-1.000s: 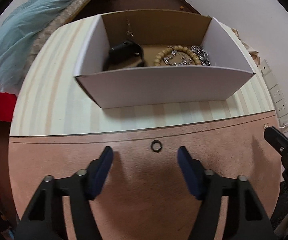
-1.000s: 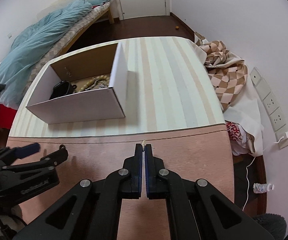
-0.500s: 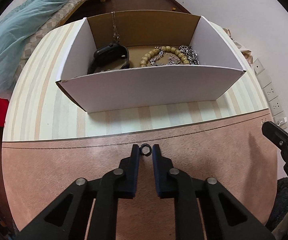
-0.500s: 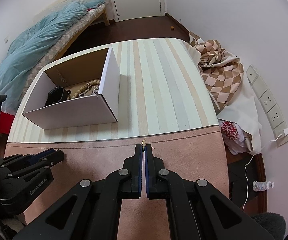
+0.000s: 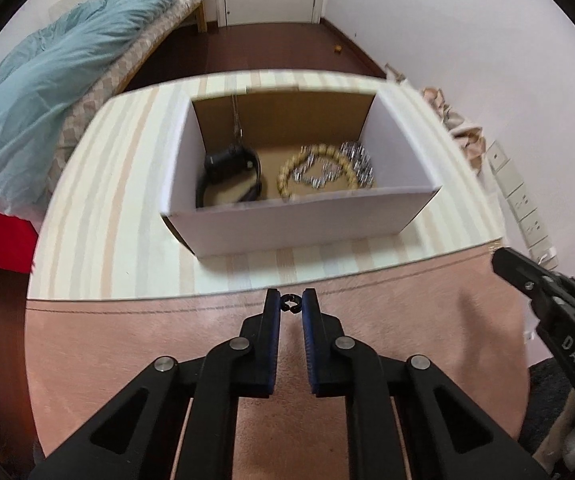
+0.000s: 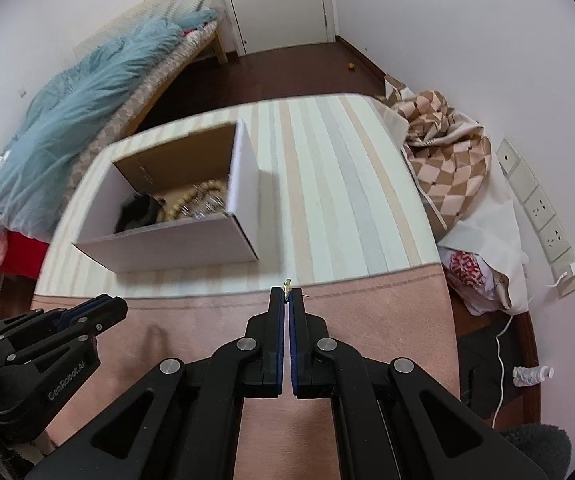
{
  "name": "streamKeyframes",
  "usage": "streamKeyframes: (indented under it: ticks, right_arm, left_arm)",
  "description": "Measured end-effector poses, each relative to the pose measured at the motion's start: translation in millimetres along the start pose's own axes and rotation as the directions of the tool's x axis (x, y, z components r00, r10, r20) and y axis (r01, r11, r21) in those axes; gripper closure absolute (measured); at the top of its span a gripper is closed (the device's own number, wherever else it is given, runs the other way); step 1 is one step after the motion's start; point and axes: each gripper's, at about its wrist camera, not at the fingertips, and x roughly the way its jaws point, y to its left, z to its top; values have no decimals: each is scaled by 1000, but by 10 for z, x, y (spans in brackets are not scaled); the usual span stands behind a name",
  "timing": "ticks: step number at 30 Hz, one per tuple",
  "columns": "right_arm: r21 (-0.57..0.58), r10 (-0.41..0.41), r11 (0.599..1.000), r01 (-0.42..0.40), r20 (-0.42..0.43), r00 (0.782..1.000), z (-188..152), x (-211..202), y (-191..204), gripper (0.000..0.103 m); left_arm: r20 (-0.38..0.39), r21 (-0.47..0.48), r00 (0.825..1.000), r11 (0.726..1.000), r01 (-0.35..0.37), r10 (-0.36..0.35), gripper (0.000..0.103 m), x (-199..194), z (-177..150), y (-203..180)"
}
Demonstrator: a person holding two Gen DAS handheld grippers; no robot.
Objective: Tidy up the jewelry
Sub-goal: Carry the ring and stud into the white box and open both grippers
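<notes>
My left gripper [image 5: 290, 303] is shut on a small black ring [image 5: 290, 304], held above the pink mat in front of the white box [image 5: 295, 224]. The box holds a black watch [image 5: 229, 166], a wooden bead bracelet [image 5: 319, 160] and a silver chain [image 5: 353, 156]. My right gripper [image 6: 287, 292] is shut on a small gold piece of jewelry [image 6: 287, 286] pinched at its tips, to the right of the box [image 6: 167, 248]. The left gripper also shows in the right wrist view [image 6: 99, 312].
The table has a striped cloth [image 6: 327, 184] and a pink mat [image 5: 167, 344] at the near edge. A checkered cloth heap [image 6: 447, 160] lies at the right edge. A bed with a teal blanket [image 5: 55, 80] stands to the left. Wall sockets [image 6: 539, 208] are at right.
My left gripper closed on the black ring and lifted it off the mat. Both grippers have risen and the views tilt more down into the box. The right stays shut.
</notes>
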Motion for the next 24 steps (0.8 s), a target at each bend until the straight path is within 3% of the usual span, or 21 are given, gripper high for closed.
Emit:
streamKeyframes:
  ticks: [9,15,18,24]
  right_arm:
    - [15,153,988,-154,66,986,620,-164,271,101]
    - [16,204,979,-205,38,978,1028,79,406,101]
    - [27,235,972,-234,-21,972,1174,276,458,101]
    - [81,299,954,-289,-177,938,1312,664,475,100]
  left_arm:
    - [89,-104,988,985,136,-127,95,-476,654,280]
    - [130,-105,987,988,111,-97,95,-501,1112,460]
    - [103,-102,991,990,98,-88,95,-351,1253,512]
    - [-59,-153,988,979,135,-145,93,52,1386,625]
